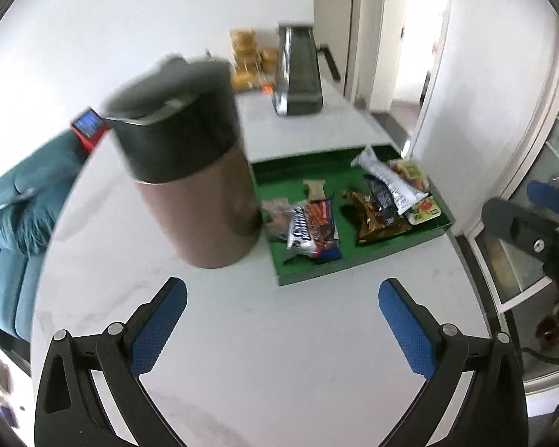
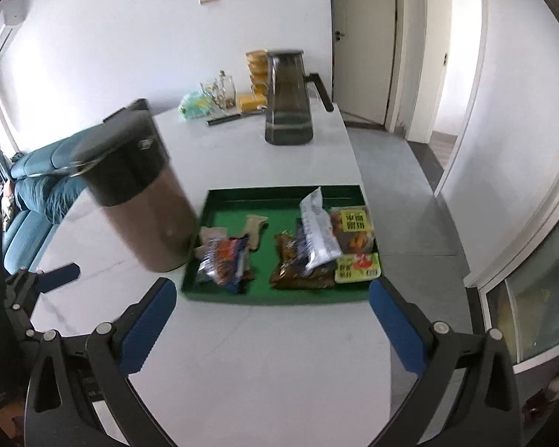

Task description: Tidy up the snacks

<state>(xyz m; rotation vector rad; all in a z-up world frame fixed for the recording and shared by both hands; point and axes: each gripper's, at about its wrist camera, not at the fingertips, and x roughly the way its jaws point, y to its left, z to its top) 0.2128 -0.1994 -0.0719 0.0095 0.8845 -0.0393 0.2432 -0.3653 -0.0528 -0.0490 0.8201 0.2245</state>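
A green tray (image 1: 279, 171) (image 2: 242, 205) sits on the white table and holds several snack packets. On its left lie a blue and red packet (image 1: 315, 231) (image 2: 223, 262) and a small beige one (image 2: 255, 227). On its right lie a brown packet (image 1: 372, 219) (image 2: 290, 268), a long white packet (image 1: 391, 182) (image 2: 318, 231) and yellow-labelled packs (image 2: 357, 268). My left gripper (image 1: 282, 316) is open and empty above the table, short of the tray. My right gripper (image 2: 272, 320) is open and empty just before the tray's front edge.
A brown thermos with a dark lid (image 1: 190, 171) (image 2: 141, 190) stands against the tray's left side. A dark glass pitcher (image 1: 298, 70) (image 2: 289, 100), jars and yellow packs (image 2: 257, 70) stand at the table's far end. A teal sofa (image 1: 15, 201) lies left. The table's right edge drops to the floor.
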